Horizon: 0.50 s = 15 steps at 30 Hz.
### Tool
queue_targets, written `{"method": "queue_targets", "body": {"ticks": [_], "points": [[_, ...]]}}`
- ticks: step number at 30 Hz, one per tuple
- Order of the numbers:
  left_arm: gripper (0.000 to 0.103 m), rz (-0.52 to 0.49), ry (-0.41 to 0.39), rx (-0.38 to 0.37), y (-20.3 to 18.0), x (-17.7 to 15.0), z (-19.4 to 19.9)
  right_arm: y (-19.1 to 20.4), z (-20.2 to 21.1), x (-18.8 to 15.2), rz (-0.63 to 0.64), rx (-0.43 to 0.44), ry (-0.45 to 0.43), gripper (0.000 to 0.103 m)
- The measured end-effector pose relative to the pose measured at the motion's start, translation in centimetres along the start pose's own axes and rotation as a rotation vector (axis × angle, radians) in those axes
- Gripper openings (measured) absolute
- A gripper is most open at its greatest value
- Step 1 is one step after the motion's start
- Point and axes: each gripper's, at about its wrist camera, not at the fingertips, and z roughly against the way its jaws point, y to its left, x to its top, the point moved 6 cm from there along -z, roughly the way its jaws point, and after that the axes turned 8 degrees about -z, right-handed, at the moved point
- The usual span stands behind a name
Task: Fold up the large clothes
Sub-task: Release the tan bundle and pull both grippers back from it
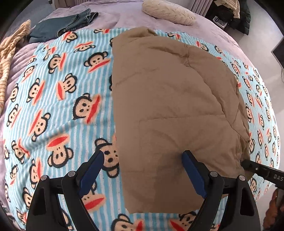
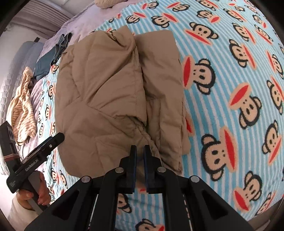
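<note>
Tan quilted jacket (image 1: 170, 106) lies folded lengthwise on monkey blanket (image 1: 53, 106), directly ahead of both tools. Left hand-held gripper (image 1: 143, 170) spread wide, empty, straddling near-left edge. Right hand-held gripper (image 2: 140, 152) nearly closed at near hem, pinch uncertain; crosswise fold judged left

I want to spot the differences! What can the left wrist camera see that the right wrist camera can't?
Only the left wrist view shows the open left gripper from behind and the whole pillow. Only the right wrist view shows the right gripper nearly shut at the jacket's edge, and a hand. Both show the tan jacket, monkey blanket, jeans and striped top.
</note>
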Motion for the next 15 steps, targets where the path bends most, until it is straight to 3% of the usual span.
{"method": "queue_targets", "body": {"ticks": [15], "points": [[0.090, 0.008, -0.001, -0.011, -0.2, -1.7, 2.8, 0.9, 2.6, -2.9, -0.011, -0.028, 0.015, 0.009]]}}
